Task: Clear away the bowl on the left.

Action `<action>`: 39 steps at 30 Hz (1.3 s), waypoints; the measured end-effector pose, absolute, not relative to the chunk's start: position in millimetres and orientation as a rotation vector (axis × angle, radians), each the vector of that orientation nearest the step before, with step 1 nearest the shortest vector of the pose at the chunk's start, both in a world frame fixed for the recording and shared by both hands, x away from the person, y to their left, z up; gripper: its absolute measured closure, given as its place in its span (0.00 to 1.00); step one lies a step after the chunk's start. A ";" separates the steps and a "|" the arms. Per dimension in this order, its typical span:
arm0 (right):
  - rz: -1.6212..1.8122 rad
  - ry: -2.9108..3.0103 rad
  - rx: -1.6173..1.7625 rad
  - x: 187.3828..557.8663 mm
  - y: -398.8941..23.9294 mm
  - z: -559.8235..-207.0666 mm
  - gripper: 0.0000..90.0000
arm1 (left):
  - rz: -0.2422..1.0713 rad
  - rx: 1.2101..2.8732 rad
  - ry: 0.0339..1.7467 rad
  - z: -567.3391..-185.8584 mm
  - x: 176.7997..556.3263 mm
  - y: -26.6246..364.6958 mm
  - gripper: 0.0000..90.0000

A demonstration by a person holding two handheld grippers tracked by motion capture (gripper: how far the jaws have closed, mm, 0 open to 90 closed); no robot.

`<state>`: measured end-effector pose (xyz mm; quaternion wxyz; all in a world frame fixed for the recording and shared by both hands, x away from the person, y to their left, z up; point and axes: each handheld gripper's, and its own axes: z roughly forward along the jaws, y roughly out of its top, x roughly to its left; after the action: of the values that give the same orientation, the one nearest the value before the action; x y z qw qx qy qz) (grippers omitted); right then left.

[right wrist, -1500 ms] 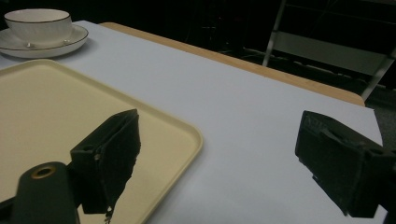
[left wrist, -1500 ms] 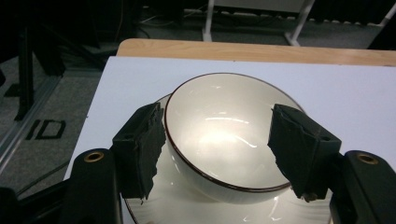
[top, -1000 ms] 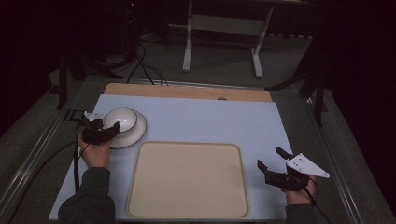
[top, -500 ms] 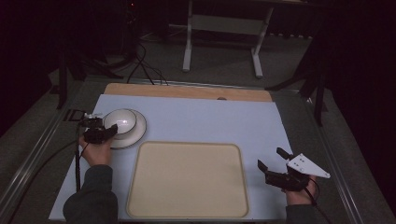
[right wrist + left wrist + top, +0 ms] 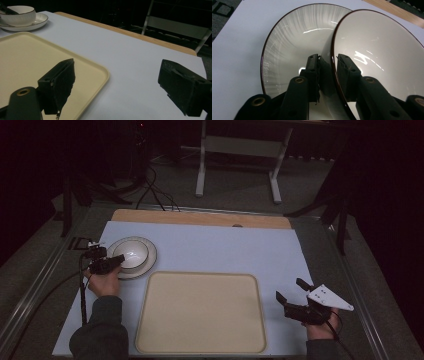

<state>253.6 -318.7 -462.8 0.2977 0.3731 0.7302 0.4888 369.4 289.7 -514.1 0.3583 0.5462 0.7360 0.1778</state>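
A white ribbed bowl (image 5: 132, 252) with a dark rim stands on a matching plate (image 5: 146, 266) at the left of the blue-white mat. My left gripper (image 5: 113, 261) reaches it from the near left. In the left gripper view one jaw is outside the bowl (image 5: 382, 57) and the other inside. The jaws have just been closing and now pinch the bowl's wall above the plate (image 5: 287, 45), so the left gripper (image 5: 327, 57) is shut on it. My right gripper (image 5: 290, 289) rests open at the mat's near right, and the right gripper (image 5: 117, 66) has nothing between its jaws.
A large cream tray (image 5: 200, 312) lies at the near middle of the mat, its corner under the right gripper's left jaw (image 5: 25, 55). A wooden strip (image 5: 200, 218) runs along the far edge. Beyond it the floor is dark, with table legs and cables.
The left gripper's jaws have closed onto the bowl's near rim. The left hand shifted only slightly. The right hand and gripper have not moved.
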 end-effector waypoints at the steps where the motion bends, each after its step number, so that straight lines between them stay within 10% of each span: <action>1: 1.299 1.940 0.991 253.6 -318.7 -462.7 0.15 | 0.459 1.409 1.899 -514.1 369.4 289.7 0.84; 39: 1.300 1.930 0.997 253.1 -320.4 -462.0 0.15 | 0.420 1.289 1.757 -486.9 338.8 296.9 0.88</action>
<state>253.1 -320.4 -462.0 0.3001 0.3758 0.7271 0.4899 338.8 296.9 -486.9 0.4451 0.5202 0.7089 0.1695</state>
